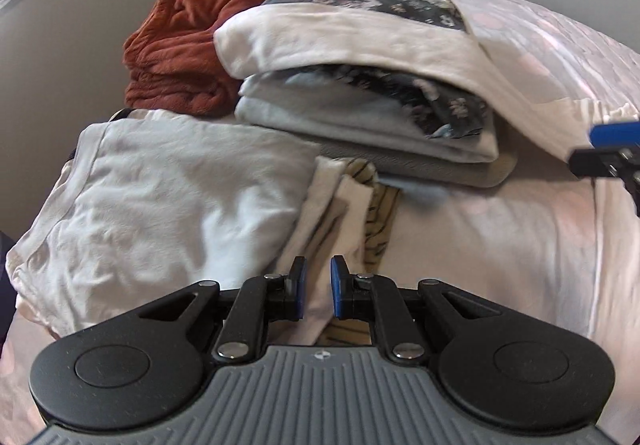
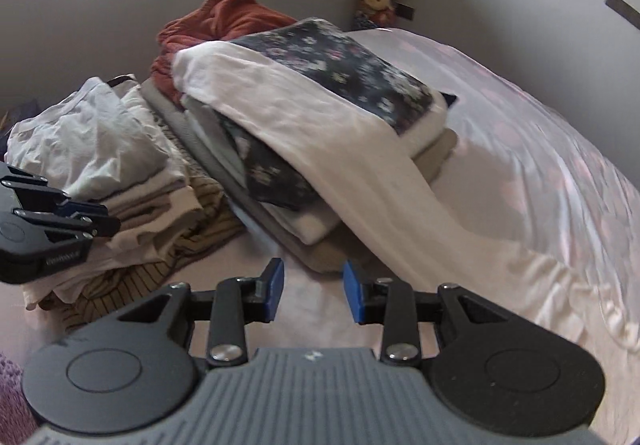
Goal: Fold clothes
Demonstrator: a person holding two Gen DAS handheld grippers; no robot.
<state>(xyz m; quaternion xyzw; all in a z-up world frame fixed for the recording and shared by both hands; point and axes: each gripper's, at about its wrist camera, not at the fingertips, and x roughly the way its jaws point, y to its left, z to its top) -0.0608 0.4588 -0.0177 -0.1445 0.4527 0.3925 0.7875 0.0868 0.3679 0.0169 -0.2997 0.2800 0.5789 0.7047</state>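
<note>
pale pink sheeting covers the bed [image 2: 540,149], which carries everything here. on it, toward the far wall, sits a stack of folded clothes [image 1: 360,117] topped by a dark floral piece [image 2: 340,65], with a white garment [image 2: 320,133] draped loosely over the stack and trailing down onto the bed. a rust fleece [image 1: 172,57] lies bunched behind. beside the stack is a lower pile [image 2: 120,185] with a white shirt [image 1: 160,189] on top and a striped piece [image 1: 380,213] underneath. the left tool [image 1: 318,287] hangs over that pile, jaws almost together with a slim gap, pinching nothing. the right tool [image 2: 314,291] hovers over bare sheet, jaws partly spread, empty. this looks like a pause between garments; the draped white one seems next, and taking it calls for both tools to close on its loose trailing edge.
</note>
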